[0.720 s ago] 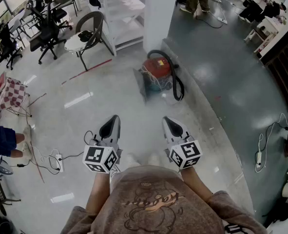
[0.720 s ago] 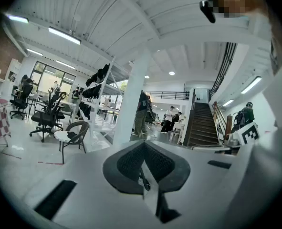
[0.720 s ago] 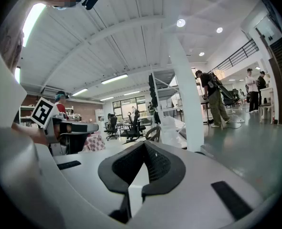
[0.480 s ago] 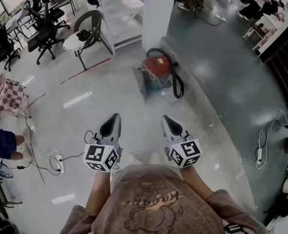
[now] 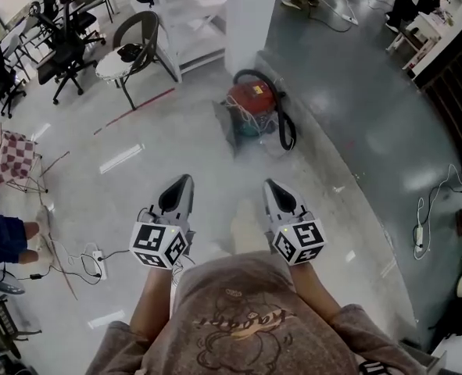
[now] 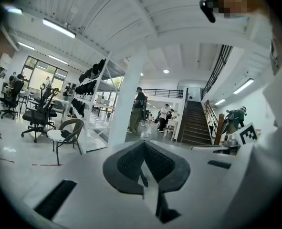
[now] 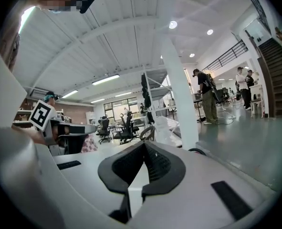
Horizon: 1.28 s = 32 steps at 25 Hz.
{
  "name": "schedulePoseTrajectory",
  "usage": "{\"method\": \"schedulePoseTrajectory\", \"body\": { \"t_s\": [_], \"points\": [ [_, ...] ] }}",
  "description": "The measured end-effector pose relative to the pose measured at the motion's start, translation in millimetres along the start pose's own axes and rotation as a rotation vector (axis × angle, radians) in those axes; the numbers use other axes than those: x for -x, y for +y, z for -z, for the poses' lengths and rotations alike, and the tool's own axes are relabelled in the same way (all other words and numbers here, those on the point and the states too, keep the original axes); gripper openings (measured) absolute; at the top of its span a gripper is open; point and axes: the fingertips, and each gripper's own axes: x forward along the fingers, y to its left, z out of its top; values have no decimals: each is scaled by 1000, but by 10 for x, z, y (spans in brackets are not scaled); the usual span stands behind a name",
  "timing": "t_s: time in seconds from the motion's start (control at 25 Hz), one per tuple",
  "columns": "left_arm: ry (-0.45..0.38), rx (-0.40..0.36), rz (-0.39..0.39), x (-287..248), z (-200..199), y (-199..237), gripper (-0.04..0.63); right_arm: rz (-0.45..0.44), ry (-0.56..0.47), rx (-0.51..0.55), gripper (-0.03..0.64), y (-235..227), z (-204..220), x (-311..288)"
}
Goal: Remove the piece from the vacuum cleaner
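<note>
A red vacuum cleaner [image 5: 250, 104] with a black hose [image 5: 284, 127] looped round it stands on the floor beside a white pillar [image 5: 250, 14], well ahead of me. My left gripper [image 5: 182, 182] and right gripper [image 5: 270, 186] hang side by side at waist height, both shut with nothing between the jaws, far short of the vacuum. In the left gripper view the gripper [image 6: 143, 147] points out over the hall, its pads closed together. The right gripper [image 7: 143, 147] shows the same in its own view, and the hose [image 7: 198, 151] peeks just past it by the pillar.
A chair [image 5: 133, 49] and white shelving [image 5: 188, 10] stand at the back left, with office chairs [image 5: 66, 49] beyond. A power strip and cables [image 5: 94, 252] lie on the floor at my left. A raised darker floor edge [image 5: 332, 170] runs diagonally right of the vacuum. People stand far off.
The view has shifted forward a little: the vacuum sits slightly higher in the frame. Both grippers keep their place in front of me, still shut.
</note>
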Motion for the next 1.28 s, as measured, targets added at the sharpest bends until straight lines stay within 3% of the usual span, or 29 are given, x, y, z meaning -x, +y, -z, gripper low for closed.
{"method": "schedulePoseTrajectory", "body": {
  "t_s": [0.56, 1.28],
  "points": [
    [42, 0, 46, -743, 15, 444, 3, 23, 2, -33, 0, -372, 4, -810],
    [33, 18, 53, -3067, -769, 1190, 3, -5, 38, -2, 0, -1770, -790, -2702]
  ]
}}
